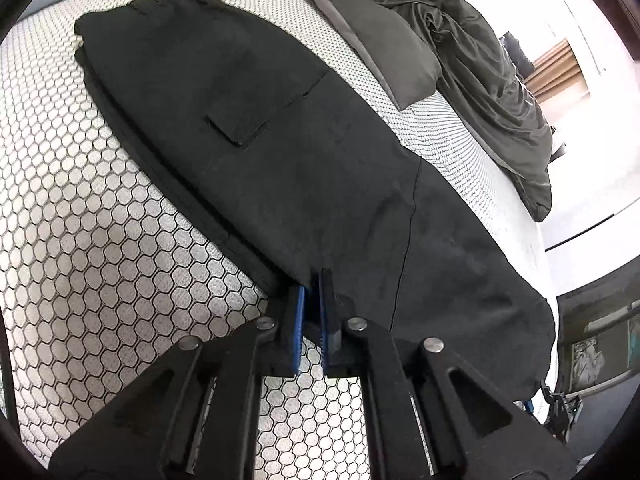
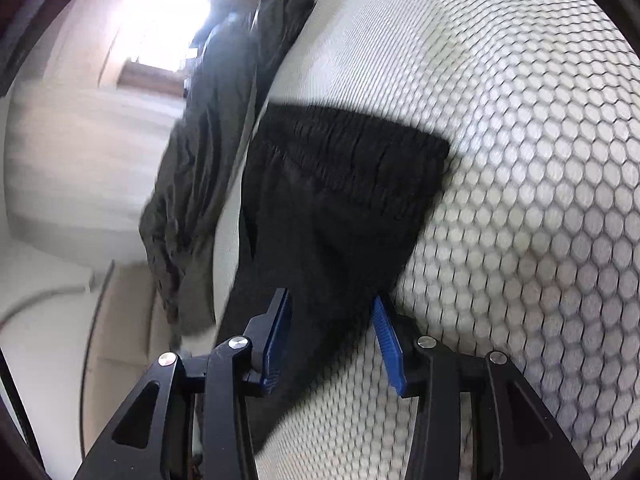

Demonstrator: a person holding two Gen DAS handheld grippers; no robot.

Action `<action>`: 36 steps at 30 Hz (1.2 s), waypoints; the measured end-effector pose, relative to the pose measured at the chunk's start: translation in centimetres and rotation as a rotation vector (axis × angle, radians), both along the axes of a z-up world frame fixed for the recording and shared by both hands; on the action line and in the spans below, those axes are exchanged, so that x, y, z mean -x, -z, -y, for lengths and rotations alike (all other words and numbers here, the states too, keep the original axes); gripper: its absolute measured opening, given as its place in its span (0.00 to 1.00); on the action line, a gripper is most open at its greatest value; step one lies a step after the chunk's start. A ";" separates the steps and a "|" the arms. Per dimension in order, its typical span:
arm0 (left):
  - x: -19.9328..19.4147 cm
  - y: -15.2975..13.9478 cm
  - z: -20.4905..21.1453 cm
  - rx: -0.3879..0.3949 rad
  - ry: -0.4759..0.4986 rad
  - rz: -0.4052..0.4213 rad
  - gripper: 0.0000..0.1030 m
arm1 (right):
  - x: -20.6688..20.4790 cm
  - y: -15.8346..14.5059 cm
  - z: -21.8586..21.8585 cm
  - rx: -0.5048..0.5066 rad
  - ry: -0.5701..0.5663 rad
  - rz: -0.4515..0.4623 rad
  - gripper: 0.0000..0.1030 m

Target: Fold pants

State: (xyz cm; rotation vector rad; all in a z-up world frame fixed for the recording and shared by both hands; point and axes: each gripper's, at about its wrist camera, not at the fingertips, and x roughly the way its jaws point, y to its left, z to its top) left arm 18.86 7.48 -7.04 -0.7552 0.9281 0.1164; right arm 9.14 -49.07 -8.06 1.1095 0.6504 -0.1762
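Looking through the left wrist camera first, I see the black pants (image 1: 280, 140) lying flat on the bed (image 1: 100, 260), a mattress with a white honeycomb cover; one leg is already stacked on the other, with the waistband toward 11 o'clock and the lower leg running off toward 4 o'clock. My left hand-held gripper (image 1: 314, 280) has its blue pads nearly together at the near long edge of the pants, at about 6 o'clock in that view, and I judge it is pinching that edge, though the cloth between the pads is dark and hard to separate. A rumpled grey blanket (image 1: 460, 60) lies along the bed at 1 o'clock, just beside the pants.

Moving to the right wrist view, which is blurred, my right hand-held gripper (image 2: 332, 304) stands with its fingers spread wide over the pants (image 2: 340, 200), the gathered waistband showing at 12 o'clock. Cloth lies between the fingers, but they grip nothing.

I judge the lengthwise fold is made and the crosswise fold is being set up. Next I need the right fingers closed on the cloth, then both grips lifted together and carried over toward the other end, keeping edges aligned.
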 end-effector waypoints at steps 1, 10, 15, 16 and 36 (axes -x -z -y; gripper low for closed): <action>0.1 0.1 -0.1 0.007 -0.001 -0.001 0.02 | 0.0 0.1 0.3 0.007 0.022 0.013 0.38; 1.7 -0.2 -2.3 0.038 0.003 0.017 0.03 | 2.6 -3.9 -0.1 0.241 0.030 0.005 0.17; 4.1 -1.0 -6.5 0.032 -0.114 0.027 0.24 | 2.6 -1.2 2.1 0.066 0.047 -0.041 0.42; 4.3 -1.0 -7.4 0.024 -0.144 0.030 0.30 | 2.5 -1.4 2.0 0.074 0.042 -0.039 0.42; 1.8 -1.7 -13.5 -0.029 -0.269 0.073 0.01 | -4.8 0.1 1.8 0.064 0.019 0.105 0.19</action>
